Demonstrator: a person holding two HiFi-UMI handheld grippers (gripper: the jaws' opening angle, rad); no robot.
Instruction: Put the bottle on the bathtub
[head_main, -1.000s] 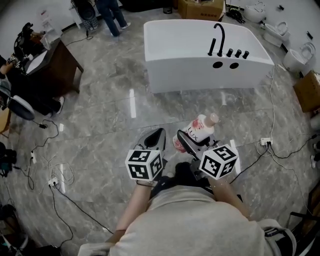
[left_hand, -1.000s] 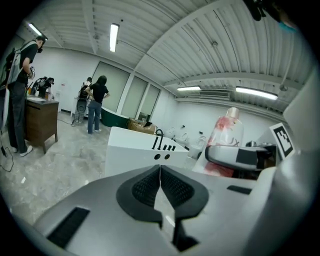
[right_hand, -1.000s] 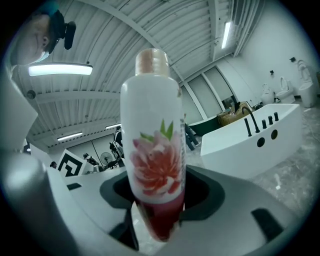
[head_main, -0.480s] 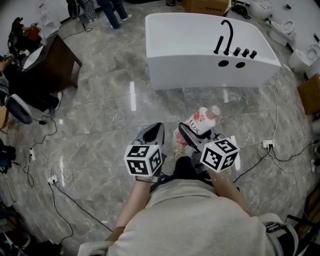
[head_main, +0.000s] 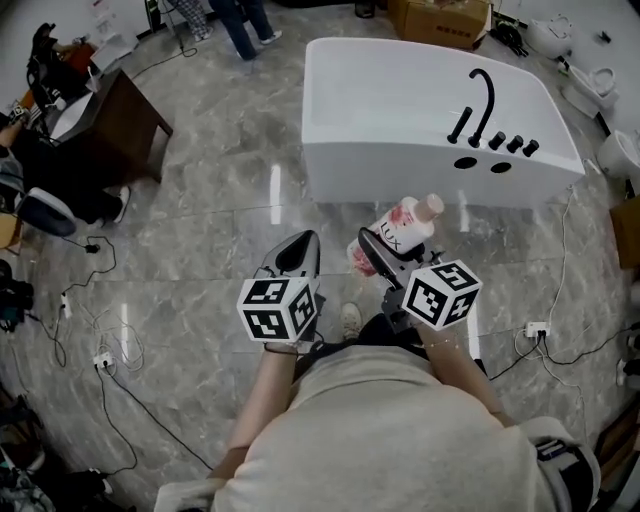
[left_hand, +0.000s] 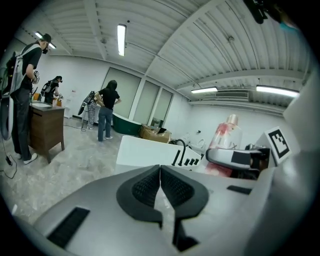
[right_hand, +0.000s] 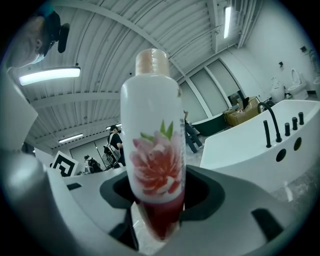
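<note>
A white bottle (head_main: 398, 232) with a pink flower print and a beige cap is held in my right gripper (head_main: 372, 256), whose jaws are shut on its lower body. In the right gripper view the bottle (right_hand: 152, 145) stands upright between the jaws. The white bathtub (head_main: 400, 100) with a black faucet (head_main: 476, 100) lies ahead on the marble floor, a short way beyond the bottle. My left gripper (head_main: 296, 255) is beside the right one, jaws shut with nothing between them. In the left gripper view the bathtub (left_hand: 145, 152) shows ahead, the bottle (left_hand: 224, 145) to the right.
A dark wooden cabinet (head_main: 110, 125) stands at the far left, with a person (head_main: 240, 22) behind the tub. Cables (head_main: 110, 350) run across the floor at left and right. Cardboard boxes (head_main: 440, 15) and toilets (head_main: 590, 85) sit behind and right of the tub.
The person has stepped toward the bathtub, which now sits nearer both grippers. The bottle stays held in the right gripper.
</note>
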